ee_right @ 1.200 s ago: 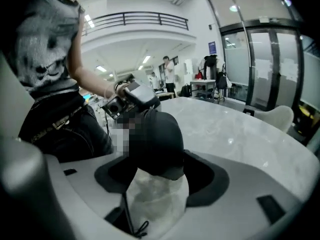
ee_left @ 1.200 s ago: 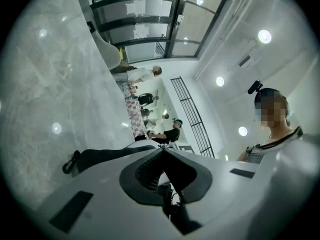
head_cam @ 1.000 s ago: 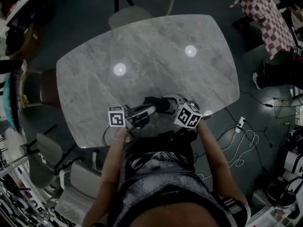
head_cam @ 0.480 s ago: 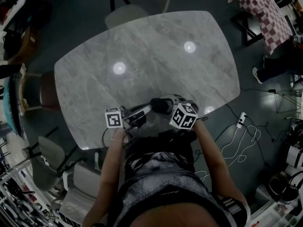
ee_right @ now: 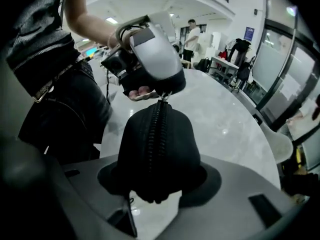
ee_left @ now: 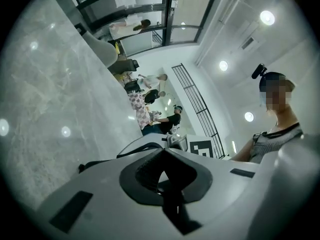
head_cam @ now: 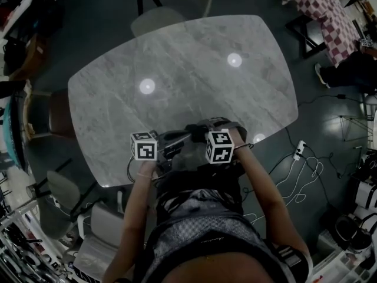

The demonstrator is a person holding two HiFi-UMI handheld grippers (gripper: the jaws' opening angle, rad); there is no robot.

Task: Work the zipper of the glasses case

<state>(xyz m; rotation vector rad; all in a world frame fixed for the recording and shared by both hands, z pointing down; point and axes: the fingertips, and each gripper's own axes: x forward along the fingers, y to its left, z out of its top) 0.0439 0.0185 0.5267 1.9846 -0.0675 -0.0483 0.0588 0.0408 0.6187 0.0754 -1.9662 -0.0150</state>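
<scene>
Black case (ee_right: 181, 146) zipper (ee_right: 156, 129), right gripper view

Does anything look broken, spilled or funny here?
Nothing stands out. The glasses case looks whole, its zipper straight, gripped by the fingers of the right gripper, which have just been closing. The left gripper pinches the zipper pull. The table shows no spills.

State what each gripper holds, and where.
Right gripper: jaws, just closing, clasp the glasses case round its end. Left gripper: jaws shut on the zipper pull.
</scene>
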